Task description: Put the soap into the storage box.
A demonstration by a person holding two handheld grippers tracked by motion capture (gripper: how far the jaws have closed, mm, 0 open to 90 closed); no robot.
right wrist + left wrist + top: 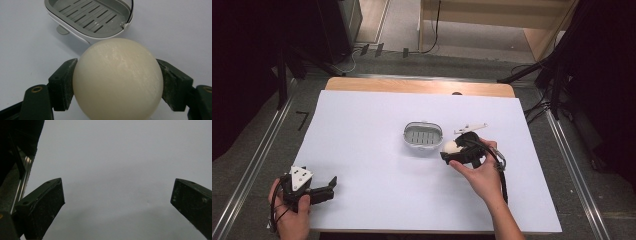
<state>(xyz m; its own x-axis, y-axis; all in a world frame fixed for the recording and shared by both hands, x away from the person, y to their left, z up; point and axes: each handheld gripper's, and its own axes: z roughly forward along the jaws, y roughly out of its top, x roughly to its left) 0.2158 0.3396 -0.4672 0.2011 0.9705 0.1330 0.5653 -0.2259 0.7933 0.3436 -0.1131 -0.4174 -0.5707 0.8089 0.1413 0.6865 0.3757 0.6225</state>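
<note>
A cream, round soap bar [117,78] sits clamped between the two black jaws of my right gripper [451,150], which is shut on it just right of a grey slotted soap dish [423,137]. In the right gripper view the soap dish [91,16] lies open and empty just beyond the soap. The soap bar [451,146] looks like a small pale lump in the high view. My left gripper [332,189] rests near the table's front left corner, open with its jaws wide apart and nothing between them over the white sheet; its fingertips [42,206] frame bare surface.
A white sheet [372,165] covers the table. A flat white piece [470,128] lies just behind the right gripper. Metal rails run along both table sides, and dark stands and cables sit on the floor beyond.
</note>
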